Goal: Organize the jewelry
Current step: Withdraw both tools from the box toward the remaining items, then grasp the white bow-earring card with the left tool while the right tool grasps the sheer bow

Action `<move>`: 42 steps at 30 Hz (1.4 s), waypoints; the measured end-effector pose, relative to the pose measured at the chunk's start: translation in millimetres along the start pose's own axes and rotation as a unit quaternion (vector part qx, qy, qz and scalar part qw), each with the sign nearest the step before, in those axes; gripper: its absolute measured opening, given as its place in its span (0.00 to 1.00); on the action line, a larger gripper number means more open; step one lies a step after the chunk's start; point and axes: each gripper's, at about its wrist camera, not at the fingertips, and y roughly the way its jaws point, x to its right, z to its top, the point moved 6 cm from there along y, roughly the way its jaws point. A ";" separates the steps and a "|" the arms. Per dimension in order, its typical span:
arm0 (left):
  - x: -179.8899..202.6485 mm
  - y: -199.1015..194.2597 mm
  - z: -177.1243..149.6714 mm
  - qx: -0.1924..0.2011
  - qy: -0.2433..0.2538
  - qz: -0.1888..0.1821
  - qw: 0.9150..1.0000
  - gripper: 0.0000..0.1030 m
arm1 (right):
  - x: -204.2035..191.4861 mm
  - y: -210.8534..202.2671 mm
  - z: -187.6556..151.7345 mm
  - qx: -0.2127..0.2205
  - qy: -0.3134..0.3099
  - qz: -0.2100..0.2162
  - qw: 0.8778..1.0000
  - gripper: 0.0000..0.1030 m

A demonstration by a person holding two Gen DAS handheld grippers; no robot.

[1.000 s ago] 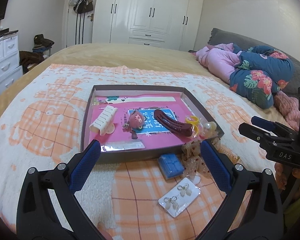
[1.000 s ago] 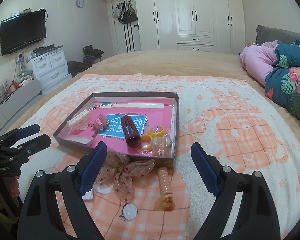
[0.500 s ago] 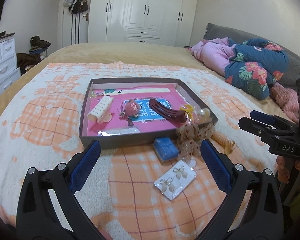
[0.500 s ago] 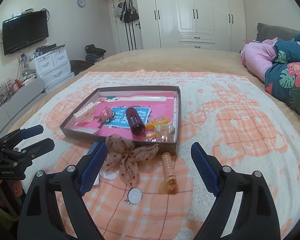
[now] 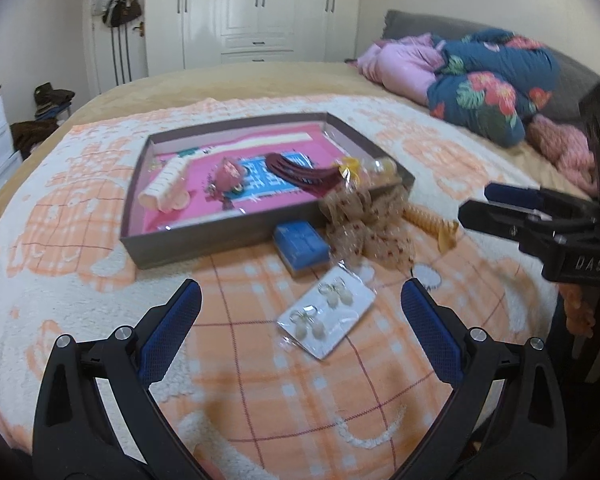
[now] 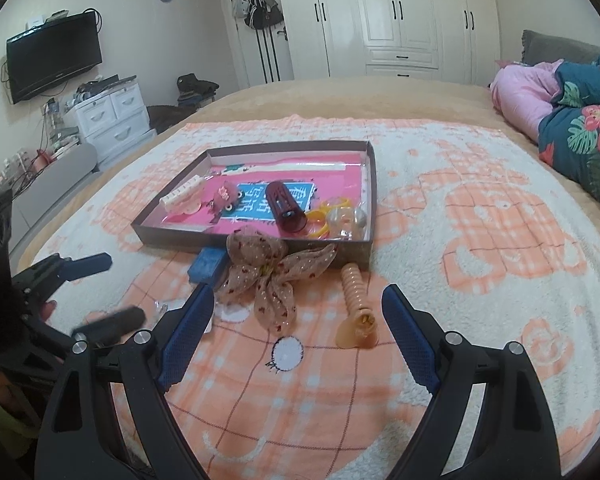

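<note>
- The blanket (image 6: 480,220) on the bed is showing a fuzzy, matt fleece.
- The tray (image 5: 204,240) is looking like matt cardboard, with a glossy pink liner (image 5: 260,152).
- The bow (image 6: 268,272) is lying as sheer, dotted mesh cloth.
- The spiral clip (image 6: 356,300) is gleaming as translucent plastic.
- The fingers (image 5: 172,332) are wearing blue, pebbled pads on matt black plastic.
- The earring card (image 5: 328,320) is shining under clear film.

Both cameras sit behind their own tongs and look forward and downward along the fingers, low and close over the bed. The left view frames the left tongs (image 5: 300,308) with the earring card (image 5: 327,322) between the fingertips. The right view frames the right tongs (image 6: 298,314) near the gauze bow (image 6: 274,270). Both share the tray (image 5: 204,238), the blanket (image 6: 480,240) and the wardrobe (image 6: 400,16) beyond; each sees the other's tongs at its edge.
</note>
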 end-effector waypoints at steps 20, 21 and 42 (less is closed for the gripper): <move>5.4 41.1 -15.1 -0.041 0.025 -0.008 0.999 0.89 | 2.9 38.6 -7.0 -0.046 0.006 0.010 0.999 0.65; 5.5 42.2 -15.1 -0.041 0.026 -0.008 0.999 0.89 | 3.0 41.5 -6.6 -0.048 0.006 0.010 0.999 0.63; 15.5 54.5 -15.5 -0.054 0.037 -0.027 0.998 0.61 | 7.3 87.6 4.1 -0.086 0.052 0.038 0.994 0.46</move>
